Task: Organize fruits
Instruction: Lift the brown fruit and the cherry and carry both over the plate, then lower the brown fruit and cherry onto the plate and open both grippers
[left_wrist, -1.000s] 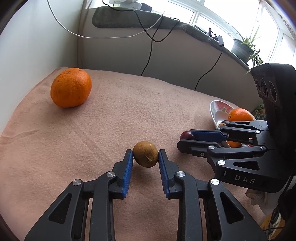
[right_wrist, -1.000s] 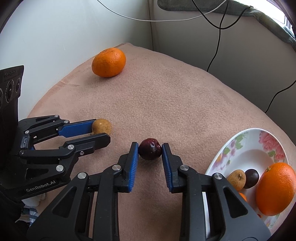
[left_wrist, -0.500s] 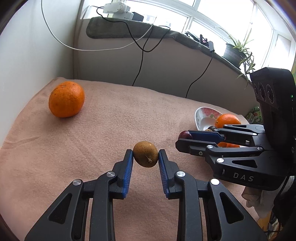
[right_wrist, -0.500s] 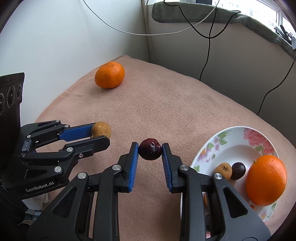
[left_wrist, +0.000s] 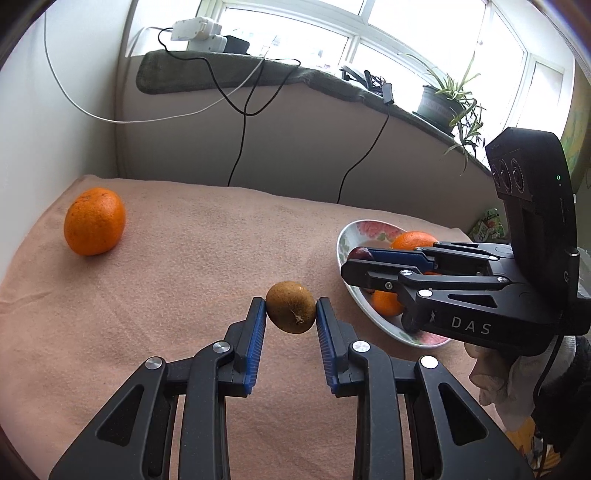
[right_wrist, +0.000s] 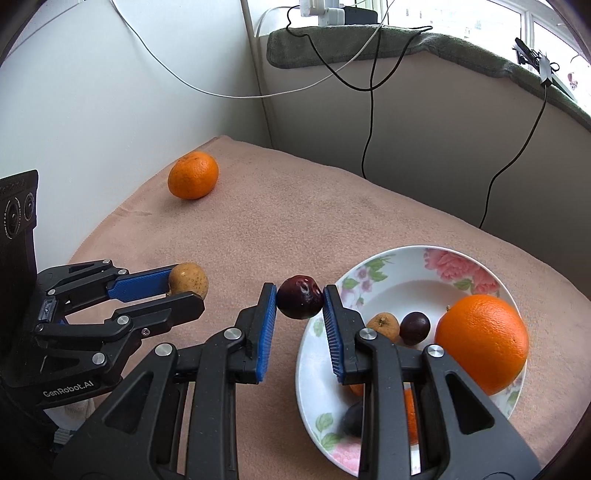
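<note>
While angled downward, both grippers (left_wrist: 291, 314) (right_wrist: 300, 302) clamp small fruits.

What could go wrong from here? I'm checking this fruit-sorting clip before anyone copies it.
1. The dark red plum is pinched only at the right gripper tips; it might slip before clearing the floral plate rim.
2. The plate is crowded by a large orange; dropped fruit may bounce out.
3. The left gripper, holding a brown fruit, is close beside the right; they could collide.
</note>
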